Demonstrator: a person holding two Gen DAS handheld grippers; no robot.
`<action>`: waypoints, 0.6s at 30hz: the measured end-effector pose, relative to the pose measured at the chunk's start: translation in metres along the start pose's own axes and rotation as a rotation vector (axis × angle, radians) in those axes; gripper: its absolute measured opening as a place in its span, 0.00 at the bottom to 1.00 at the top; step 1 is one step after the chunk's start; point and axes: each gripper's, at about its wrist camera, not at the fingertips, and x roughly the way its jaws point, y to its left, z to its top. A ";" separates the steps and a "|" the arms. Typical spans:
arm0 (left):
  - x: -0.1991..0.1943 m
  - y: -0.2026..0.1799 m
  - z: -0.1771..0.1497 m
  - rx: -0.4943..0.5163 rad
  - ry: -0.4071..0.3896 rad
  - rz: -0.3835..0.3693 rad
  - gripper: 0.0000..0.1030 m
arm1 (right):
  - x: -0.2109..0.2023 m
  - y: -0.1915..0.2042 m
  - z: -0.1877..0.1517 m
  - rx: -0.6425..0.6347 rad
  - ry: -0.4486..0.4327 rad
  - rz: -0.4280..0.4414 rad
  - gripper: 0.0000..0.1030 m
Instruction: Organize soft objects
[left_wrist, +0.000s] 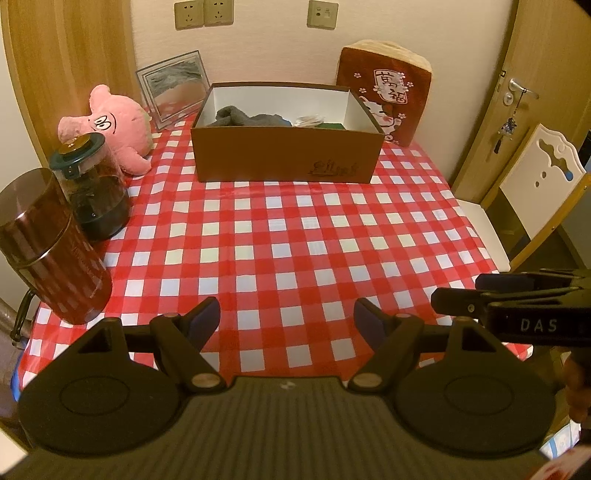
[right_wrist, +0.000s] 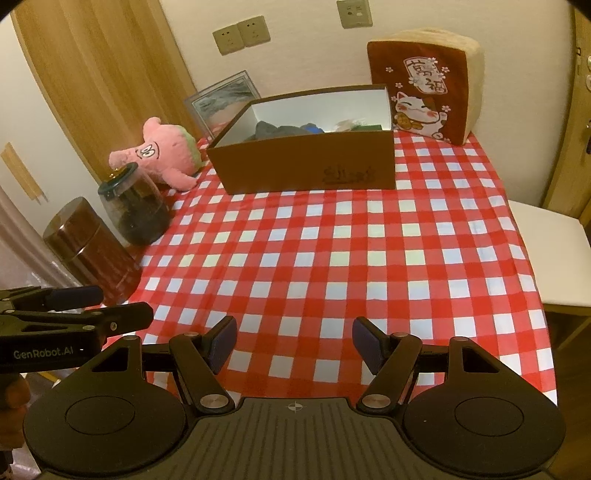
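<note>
box (left_wrist: 288, 155) top ctr of frame, open: grey cloth (left_wrist: 247, 118) + blue/green/white soft bits inside | pink plush (left_wrist: 114, 129) upper left on bench (left_wrist: 295, 240), outside box | jar (left_wrist: 92, 184) dark contents, lid on | left tool (left_wrist: 286, 319) wide, empty | right tool (right_wrist: 293, 341) wide, empty

We could see only the tops of the grey cloth (left_wrist: 246, 119) and the other soft things inside the brown box (left_wrist: 288, 155), its near wall hiding the rest. The picture frame (left_wrist: 173, 88) stood partly hidden behind that box. The chair (left_wrist: 532, 192) was cut off at the right edge, and the brown canister (left_wrist: 48, 251) at the left.
</note>
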 end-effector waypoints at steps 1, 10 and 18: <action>0.000 0.000 0.000 0.001 0.000 0.000 0.76 | 0.000 0.000 0.000 0.000 0.000 0.000 0.67; 0.001 0.001 0.000 0.001 -0.003 0.000 0.76 | -0.001 -0.001 0.001 -0.001 -0.003 0.001 0.67; 0.000 0.002 0.000 0.002 -0.007 -0.001 0.76 | -0.001 0.000 0.002 0.000 -0.004 0.000 0.67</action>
